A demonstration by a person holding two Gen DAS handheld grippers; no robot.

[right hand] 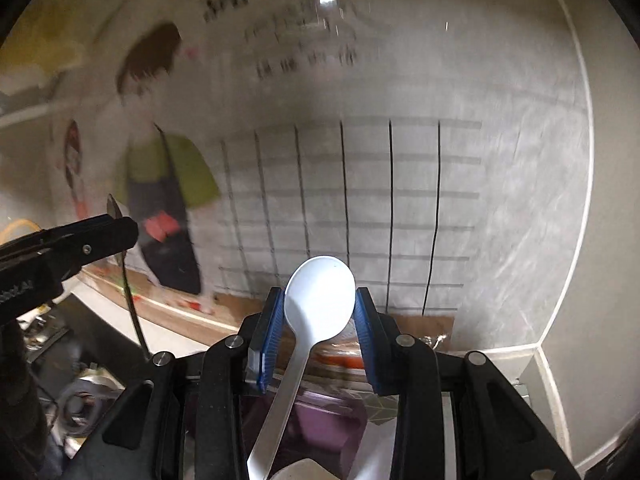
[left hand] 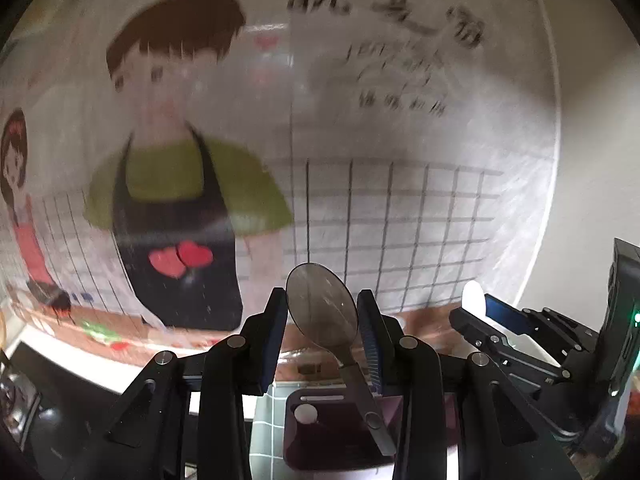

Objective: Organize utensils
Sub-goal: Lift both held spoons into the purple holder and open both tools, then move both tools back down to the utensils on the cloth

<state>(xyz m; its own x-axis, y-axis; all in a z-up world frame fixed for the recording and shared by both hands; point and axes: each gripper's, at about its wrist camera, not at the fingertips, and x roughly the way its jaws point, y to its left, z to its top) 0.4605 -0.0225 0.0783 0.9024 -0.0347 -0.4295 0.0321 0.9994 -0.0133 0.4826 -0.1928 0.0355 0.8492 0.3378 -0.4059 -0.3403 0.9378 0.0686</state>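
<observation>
My left gripper (left hand: pixel 322 312) is shut on a metal spoon (left hand: pixel 322 304), pads pressing both sides of the bowl, its handle slanting down toward the camera. My right gripper (right hand: pixel 320 312) is shut on a white plastic spoon (right hand: pixel 320 296) in the same way, handle hanging down and to the left. In the left wrist view the right gripper (left hand: pixel 486 310) shows at the right edge with the white spoon's bowl (left hand: pixel 472 294) peeking out. In the right wrist view the left gripper (right hand: pixel 116 224) reaches in from the left with the metal spoon (right hand: pixel 124 264) seen edge-on. Both are raised in the air.
A wall covered by a cartoon poster (left hand: pixel 180 184) with a drawn grid stands close ahead. Below lies a dark purple tray (left hand: pixel 328 428) on a tiled cloth. A white counter edge (right hand: pixel 160 324) and cluttered items (right hand: pixel 80 396) lie lower left.
</observation>
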